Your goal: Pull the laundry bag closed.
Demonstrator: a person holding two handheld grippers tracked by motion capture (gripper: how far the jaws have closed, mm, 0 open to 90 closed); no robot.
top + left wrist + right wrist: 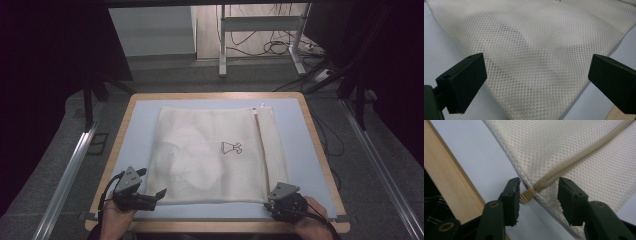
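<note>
A: Mesh laundry bag (215,155) is laid flat mid-table (310,125); its zipper pull (527,195) sits at the near right corner, between the half-open jaws of the right gripper (539,192), not yet pinched.

B: The pull should be centred before closing. The left gripper (536,72), wide open and empty beside the bag's near left corner, can pin the mesh.
</note>
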